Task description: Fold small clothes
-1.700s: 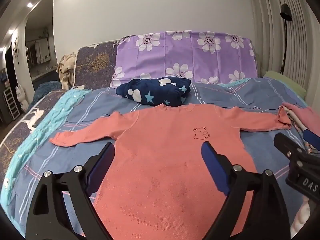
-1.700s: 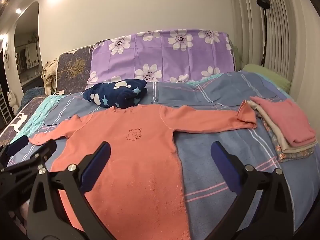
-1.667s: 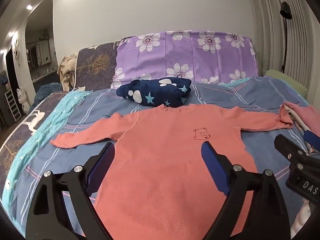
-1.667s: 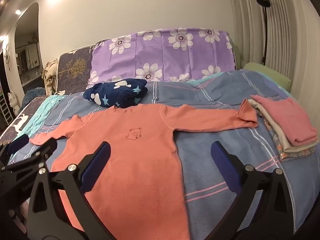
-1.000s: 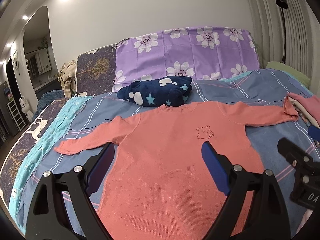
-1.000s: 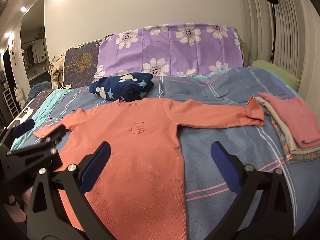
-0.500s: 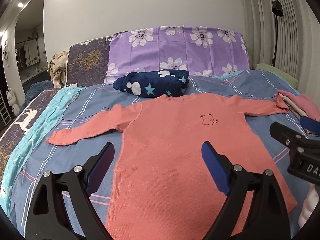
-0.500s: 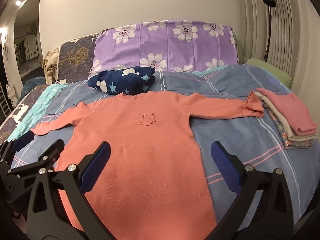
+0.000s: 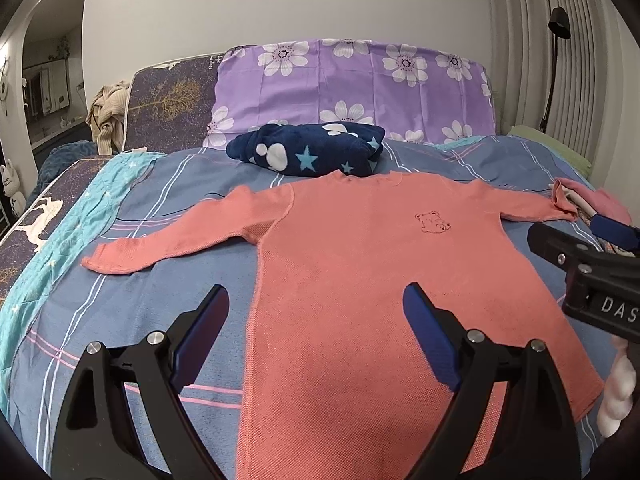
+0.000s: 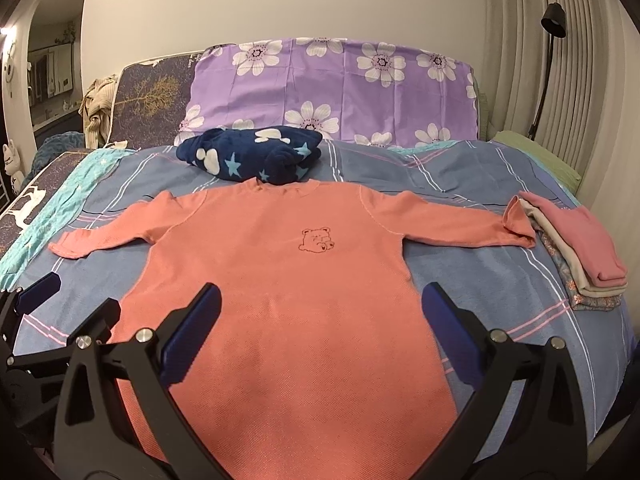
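Both cameras have shifted since the earlier frames, the shirt's left sleeve now filling more of the left wrist view and the garment sitting more centrally in the right wrist view, while the coral long-sleeved shirt (image 9: 360,280) itself lies as it did, flat and face up on the blue striped bedspread (image 9: 120,264) with both sleeves spread. Left wrist view: the shirt fills the centre and lower right, its collar touching a navy star-print blanket (image 9: 308,154) at upper centre, a purple flowered pillow (image 9: 352,88) behind; the left gripper (image 9: 316,334) hangs at the bottom of the frame, jaws spread wide and holding nothing, straddling the shirt's left side seam with no visible contact; the right gripper (image 9: 576,240) juts in from the right edge. Right wrist view: the shirt (image 10: 288,288) runs from centre to bottom, its right cuff bent upward just beside a stack of folded clothes (image 10: 576,248) at right; the right gripper (image 10: 320,328) is likewise released and empty, wide apart above the lower body of the shirt, and the left gripper (image 10: 60,300) shows at lower left. Judged from here, the folding has not begun; a pinch taken too deep could catch the bedspread along with the fabric, and dragging the right sleeve could topple or disturb the neighbouring stack
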